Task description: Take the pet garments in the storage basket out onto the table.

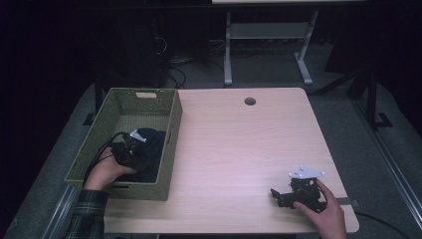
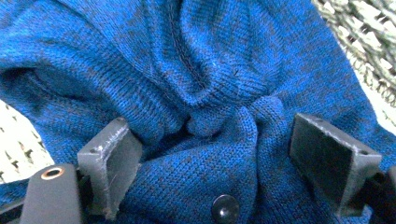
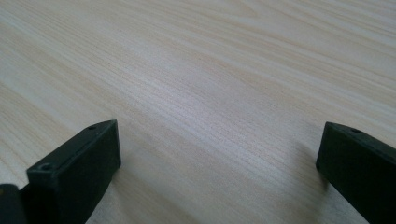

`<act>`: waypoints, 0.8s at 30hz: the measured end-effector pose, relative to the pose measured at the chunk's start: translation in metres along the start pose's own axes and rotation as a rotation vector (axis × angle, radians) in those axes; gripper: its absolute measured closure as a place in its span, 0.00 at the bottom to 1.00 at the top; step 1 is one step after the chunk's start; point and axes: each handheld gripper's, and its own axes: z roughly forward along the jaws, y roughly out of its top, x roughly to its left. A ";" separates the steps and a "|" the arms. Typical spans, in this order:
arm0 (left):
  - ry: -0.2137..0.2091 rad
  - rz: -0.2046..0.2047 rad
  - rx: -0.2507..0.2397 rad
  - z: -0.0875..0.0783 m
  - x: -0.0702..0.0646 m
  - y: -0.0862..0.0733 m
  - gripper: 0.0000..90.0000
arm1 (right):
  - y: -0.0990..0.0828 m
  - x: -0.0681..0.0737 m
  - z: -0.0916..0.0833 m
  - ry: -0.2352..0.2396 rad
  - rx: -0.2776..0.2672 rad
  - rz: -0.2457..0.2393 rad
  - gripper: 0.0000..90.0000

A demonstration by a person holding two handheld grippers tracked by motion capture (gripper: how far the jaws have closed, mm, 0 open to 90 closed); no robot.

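A blue knit garment [image 2: 210, 60] lies bunched in the olive woven basket [image 1: 142, 191] on the table's left side; from above it looks dark [image 1: 155, 143]. My left gripper [image 1: 135, 158] is down inside the basket on top of it. In the left gripper view its jaws [image 2: 217, 149] stand wide apart with a fold of the knit and a dark button [image 2: 225, 208] between them, and the pads do not squeeze the cloth. My right gripper [image 1: 278, 196] rests at the table's near right, open [image 3: 219, 163], with bare wood between its jaws.
The light wood table [image 1: 239, 144] has a round cable hole [image 1: 250, 101] at the back. The basket's woven wall [image 2: 369, 32] rises close to the garment on the right of the left gripper view. A white desk frame [image 1: 268, 45] stands on the floor beyond.
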 end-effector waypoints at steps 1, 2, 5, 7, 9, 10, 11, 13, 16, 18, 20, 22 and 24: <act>0.000 0.003 0.005 0.001 0.000 0.000 0.19 | 0.000 0.000 0.000 0.000 0.000 0.000 0.00; -0.004 0.006 0.017 0.001 0.000 0.000 0.22 | 0.000 0.000 0.000 0.000 0.000 0.000 0.00; -0.012 -0.006 0.033 0.001 0.001 0.000 0.33 | 0.000 0.000 0.000 0.000 0.000 0.000 0.00; -0.027 -0.023 0.042 0.001 0.002 -0.001 0.42 | 0.000 0.000 0.000 0.000 0.000 0.000 0.00; -0.028 -0.029 0.047 0.001 0.003 -0.001 0.47 | 0.000 0.000 0.000 0.000 0.000 0.000 0.00; -0.039 -0.046 0.058 0.001 0.002 0.000 0.58 | 0.000 0.000 0.000 0.000 0.000 0.000 0.00; -0.040 -0.049 0.061 0.000 0.002 0.000 0.63 | 0.000 0.000 0.000 0.000 0.000 0.000 0.00; -0.048 -0.069 0.064 -0.001 0.003 0.000 0.72 | 0.000 0.000 0.000 0.000 0.000 0.000 0.00; -0.064 -0.096 0.066 -0.004 0.005 0.002 0.80 | 0.000 0.000 0.000 0.000 0.000 0.000 0.00; -0.069 -0.105 0.063 -0.006 0.006 0.002 0.82 | 0.000 0.000 0.000 0.000 0.000 0.001 0.00; -0.072 -0.109 0.056 -0.008 0.007 0.002 0.82 | 0.000 0.000 0.000 0.000 0.000 0.000 0.00; -0.077 -0.118 0.032 -0.012 0.009 0.002 0.82 | 0.000 0.000 0.000 0.001 0.000 0.001 0.00; -0.085 -0.130 -0.004 -0.017 0.011 0.002 0.82 | 0.000 0.000 0.000 0.000 0.000 0.001 0.00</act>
